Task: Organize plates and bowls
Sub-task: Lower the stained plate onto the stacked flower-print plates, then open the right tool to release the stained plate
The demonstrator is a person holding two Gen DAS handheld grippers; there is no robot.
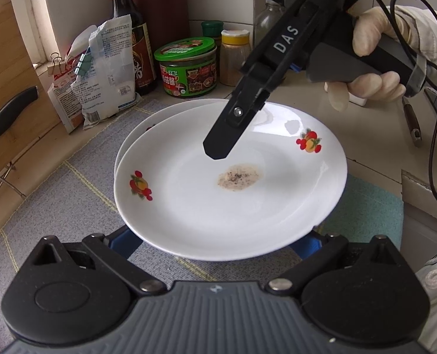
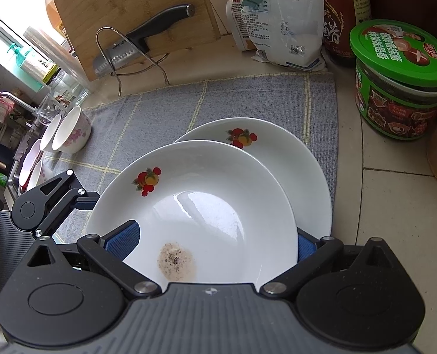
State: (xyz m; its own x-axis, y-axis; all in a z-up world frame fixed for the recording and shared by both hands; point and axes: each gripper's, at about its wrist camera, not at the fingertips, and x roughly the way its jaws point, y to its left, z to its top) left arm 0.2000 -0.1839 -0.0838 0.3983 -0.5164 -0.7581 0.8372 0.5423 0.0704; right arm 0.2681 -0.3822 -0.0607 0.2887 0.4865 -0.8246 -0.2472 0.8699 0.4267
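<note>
The grey checked mat (image 2: 218, 103) lies across the counter and serves as the landmark. On its middle sit two white plates, one on the other. The upper plate (image 1: 218, 200) carries fruit prints on its rim and a brown speckled stain in its well; it is round, so no long axis shows, and its open face looks up. In the right wrist view it sits tilted, shifted off the lower plate (image 2: 292, 162), whose far rim shows beyond it.

The left gripper (image 1: 215, 236) has its blue pads at either side of the upper plate's near rim, jaws wide; whether they touch it I cannot tell. The right gripper (image 2: 215, 247), held by a gloved hand (image 1: 374, 59), has one blue pad over the plate's inner face and the other outside the rim; whether it clamps I cannot tell.

Off the mat's far edge stand a wooden board (image 2: 130, 14) with a knife (image 2: 147, 35), a white bag (image 2: 286, 17), a dark bottle (image 2: 342, 17) and a green-lidded jar (image 2: 401, 79). At the mat's left edge lie floral bowls (image 2: 68, 129).
</note>
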